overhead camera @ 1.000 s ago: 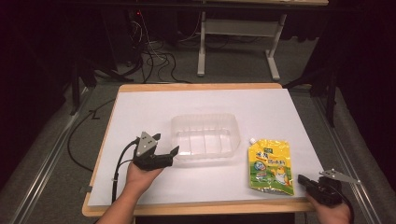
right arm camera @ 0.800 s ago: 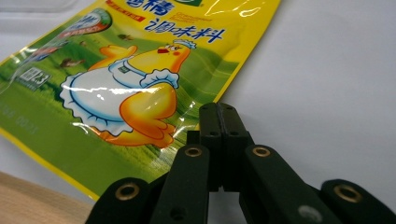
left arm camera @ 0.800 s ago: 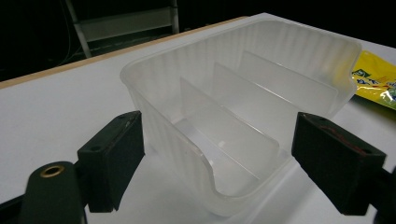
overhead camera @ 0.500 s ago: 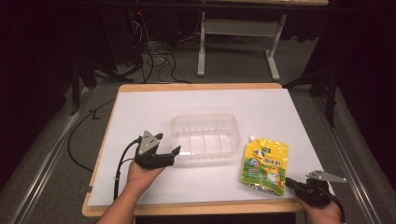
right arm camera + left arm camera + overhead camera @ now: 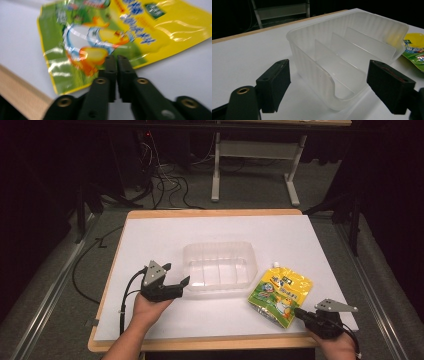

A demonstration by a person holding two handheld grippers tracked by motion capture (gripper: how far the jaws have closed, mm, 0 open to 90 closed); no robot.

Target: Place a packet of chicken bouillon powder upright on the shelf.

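A clear plastic container (image 5: 220,265) with inner dividers sits at the middle of the white table (image 5: 150,235). My left gripper (image 5: 177,274) is open at its near left corner. In the left gripper view the jaws of that gripper (image 5: 329,82) stand wide apart on either side of the container's (image 5: 342,50) end, apart from it. A yellow-green spouted pouch (image 5: 280,292) lies flat and tilted to the right of the container. My right gripper (image 5: 296,310) is shut, its tip against the pouch's near right edge. In the right gripper view, that gripper (image 5: 116,58) overlaps the pouch's (image 5: 100,30) edge.
The table's wooden front edge (image 5: 22,87) runs close to the pouch and my right hand. Cables (image 5: 160,180) and a desk frame (image 5: 215,175) lie on the floor beyond the table's far edge. The pouch (image 5: 414,47) shows past the container in the left gripper view.
My right gripper has moved left to the pouch's edge. The pouch has shifted left and turned from straight to tilted. The left gripper has stayed put.
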